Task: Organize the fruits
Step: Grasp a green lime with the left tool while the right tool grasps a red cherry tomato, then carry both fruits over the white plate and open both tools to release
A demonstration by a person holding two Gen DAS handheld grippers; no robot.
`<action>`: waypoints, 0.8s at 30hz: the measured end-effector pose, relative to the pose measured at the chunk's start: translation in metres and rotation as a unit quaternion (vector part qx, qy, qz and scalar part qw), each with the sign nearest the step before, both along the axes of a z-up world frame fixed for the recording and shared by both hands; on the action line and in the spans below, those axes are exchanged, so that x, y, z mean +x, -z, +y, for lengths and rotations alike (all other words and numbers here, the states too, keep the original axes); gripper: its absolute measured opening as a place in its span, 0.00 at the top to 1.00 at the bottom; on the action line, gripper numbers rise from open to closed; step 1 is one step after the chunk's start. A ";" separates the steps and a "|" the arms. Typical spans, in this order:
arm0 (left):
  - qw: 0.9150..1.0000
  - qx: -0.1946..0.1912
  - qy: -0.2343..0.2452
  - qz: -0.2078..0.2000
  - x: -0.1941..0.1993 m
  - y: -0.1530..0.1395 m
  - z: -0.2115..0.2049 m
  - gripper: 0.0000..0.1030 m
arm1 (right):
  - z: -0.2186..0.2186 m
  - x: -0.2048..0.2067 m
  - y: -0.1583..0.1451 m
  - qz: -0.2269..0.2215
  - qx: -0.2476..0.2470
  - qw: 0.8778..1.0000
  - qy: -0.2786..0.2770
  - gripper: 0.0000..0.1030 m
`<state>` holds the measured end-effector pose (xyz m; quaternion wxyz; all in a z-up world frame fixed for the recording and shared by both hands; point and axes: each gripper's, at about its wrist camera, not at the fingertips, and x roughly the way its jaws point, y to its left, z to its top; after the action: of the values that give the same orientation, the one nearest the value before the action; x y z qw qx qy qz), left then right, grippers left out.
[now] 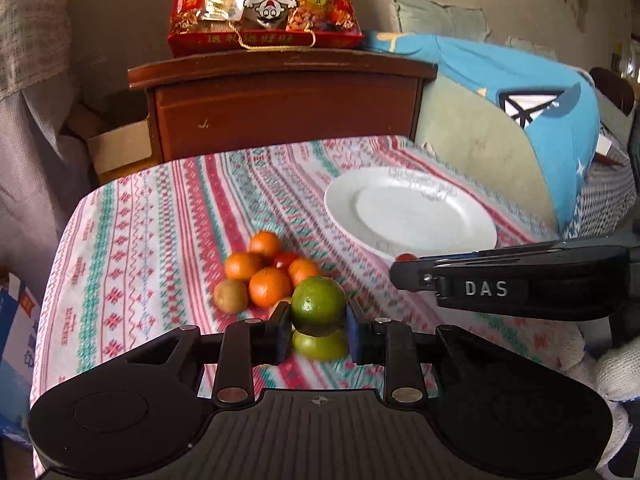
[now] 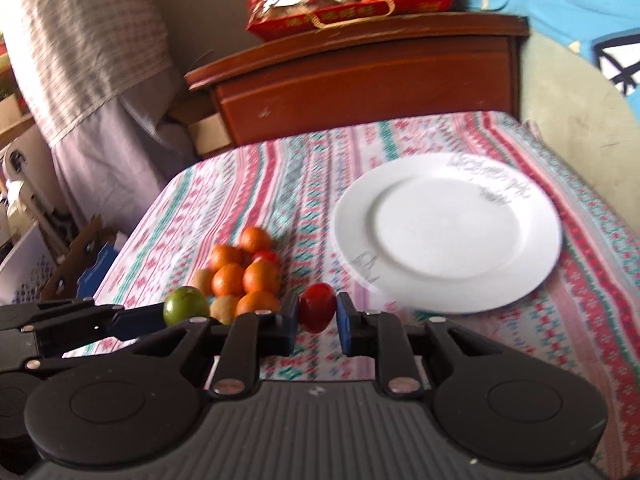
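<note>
My left gripper [image 1: 318, 330] is shut on a green citrus fruit [image 1: 318, 305], held above the patterned tablecloth; it also shows in the right wrist view [image 2: 185, 309]. My right gripper [image 2: 317, 322] is shut on a small red tomato [image 2: 317, 313], just left of the white plate [image 2: 448, 232]. In the left wrist view the tomato [image 1: 406, 257] peeks out at the right gripper's tip beside the plate [image 1: 408, 212]. A pile of oranges [image 1: 269, 286], a brownish fruit [image 1: 231, 296] and a red tomato [image 1: 285, 259] lies on the cloth ahead of my left gripper.
The table [image 1: 160, 220] wears a red, green and white patterned cloth. A dark wooden cabinet [image 1: 280, 100] with a red gift box [image 1: 264, 4] stands behind it. A sofa with a blue cushion [image 1: 552, 112] lies to the right. Cardboard boxes [image 2: 80, 264] sit on the floor at left.
</note>
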<state>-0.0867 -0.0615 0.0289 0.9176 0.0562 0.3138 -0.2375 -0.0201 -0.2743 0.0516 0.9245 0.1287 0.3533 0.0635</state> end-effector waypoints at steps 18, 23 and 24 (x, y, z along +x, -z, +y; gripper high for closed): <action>0.999 -0.026 0.037 0.011 0.049 0.006 -0.064 0.75 | -0.078 0.037 0.008 0.028 0.002 0.997 0.074 0.81; 0.999 -0.024 0.041 0.017 0.060 0.012 -0.077 0.75 | -0.083 0.045 0.011 0.031 -0.001 0.997 0.064 0.81; 0.999 -0.022 0.042 0.019 0.061 0.013 -0.080 0.75 | -0.084 0.046 0.011 0.031 -0.003 0.998 0.063 0.81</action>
<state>-0.0254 -0.1413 0.0161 0.9018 0.0447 0.3228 -0.2836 0.0263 -0.3578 0.0408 0.9155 0.1495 0.3734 -0.0003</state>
